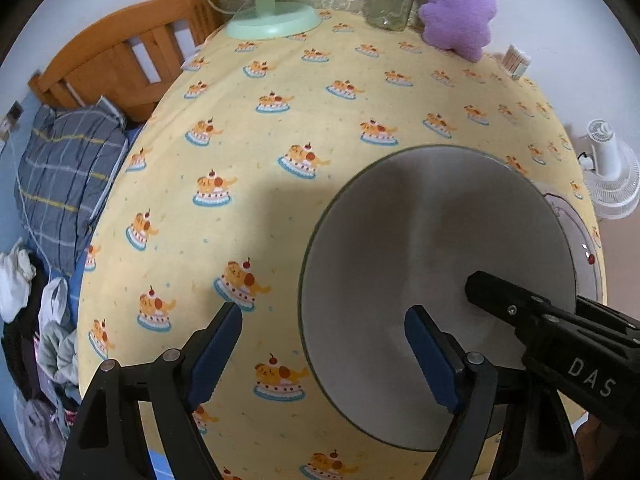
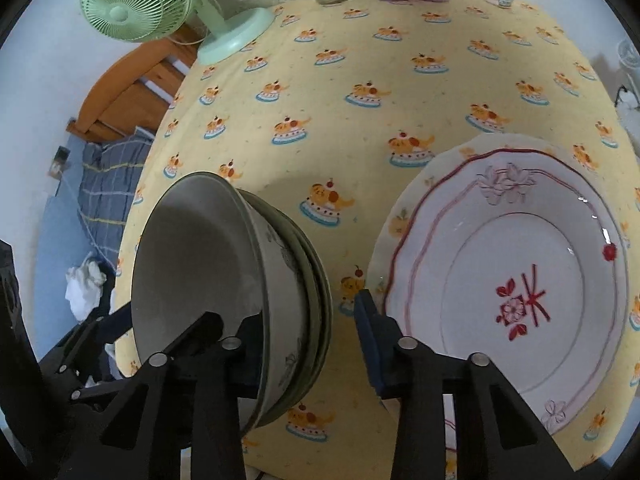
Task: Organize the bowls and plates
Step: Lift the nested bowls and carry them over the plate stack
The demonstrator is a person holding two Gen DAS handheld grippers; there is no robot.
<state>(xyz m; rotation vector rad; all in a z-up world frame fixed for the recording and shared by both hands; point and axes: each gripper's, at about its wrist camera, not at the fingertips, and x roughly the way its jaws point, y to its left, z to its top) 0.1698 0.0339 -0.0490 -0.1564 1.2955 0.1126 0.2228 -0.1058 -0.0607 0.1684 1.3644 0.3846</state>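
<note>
Right gripper [image 2: 308,344], fingers straddling the bowl stack [image 2: 224,280] wall, unclamped; left gripper [image 1: 324,356] open at six o'clock, steadying nothing.

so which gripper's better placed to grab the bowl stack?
Right. The right gripper straddles the bowl stack wall, jaws open. The left gripper has one finger over the bowl, none outside its rim.

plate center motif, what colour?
Red flower motif on the white plate; clearest in the right wrist view.

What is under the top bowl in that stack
Under the top bowl, rims of at least two more nested bowls show, with the yellow tablecloth below. Their insides are covered.
</note>
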